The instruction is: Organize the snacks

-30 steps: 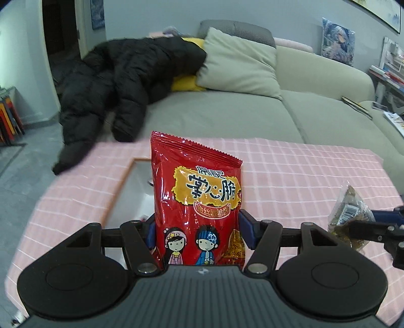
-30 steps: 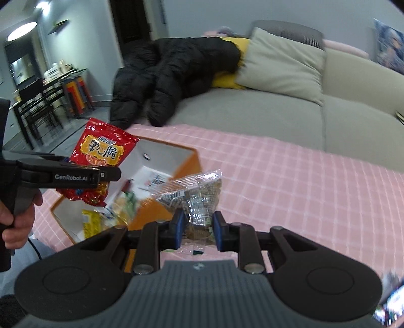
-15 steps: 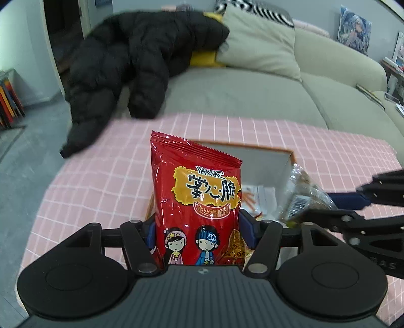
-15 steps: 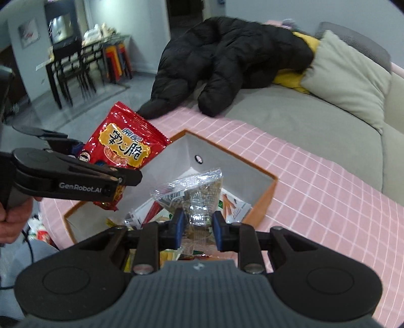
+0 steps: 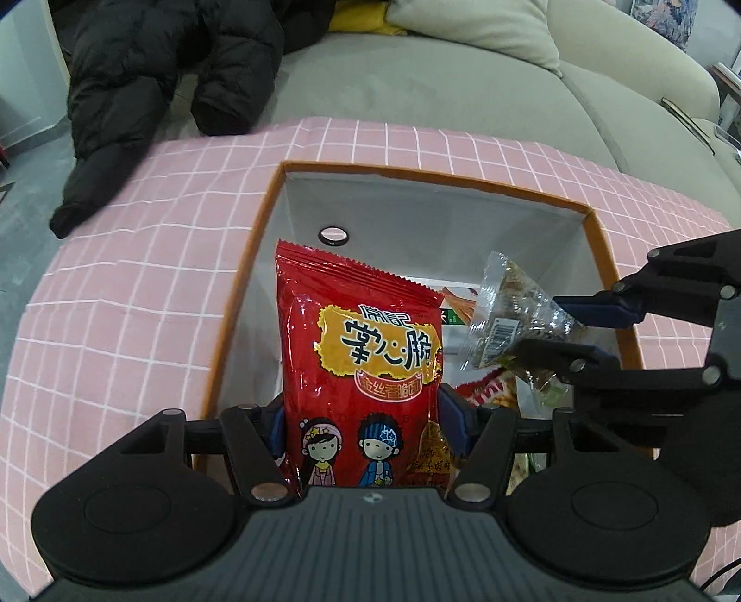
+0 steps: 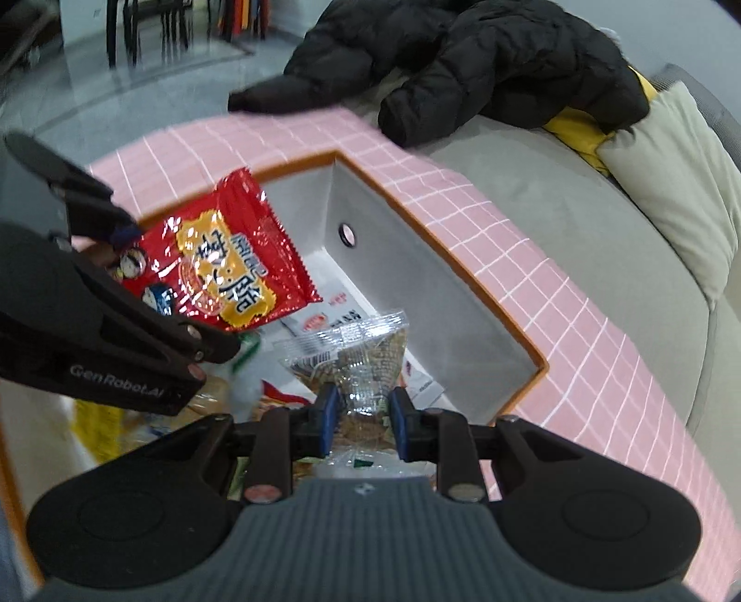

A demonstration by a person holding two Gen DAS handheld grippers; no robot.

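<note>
My left gripper (image 5: 368, 426) is shut on a red snack bag (image 5: 359, 352) with yellow lettering and holds it upright over the open box (image 5: 426, 178). The box has an orange rim and grey inner walls. My right gripper (image 6: 361, 419) is shut on a clear packet of brown snacks (image 6: 366, 352) and holds it over the same box. The clear packet (image 5: 505, 315) and the right gripper also show at the right of the left wrist view. The red bag (image 6: 222, 268) and the left gripper show at the left of the right wrist view. Several snack packs (image 6: 333, 315) lie on the box floor.
The box sits on a pink checked tablecloth (image 5: 116, 287). A grey sofa (image 5: 417, 88) stands behind the table, with a black puffer jacket (image 5: 153, 74) draped over it and a beige cushion (image 6: 676, 176). Chairs (image 6: 153, 18) stand far off on the grey floor.
Both grippers have moved with their bags from beside the box to right over its opening and tilted downward. The two bags have come closer together.
</note>
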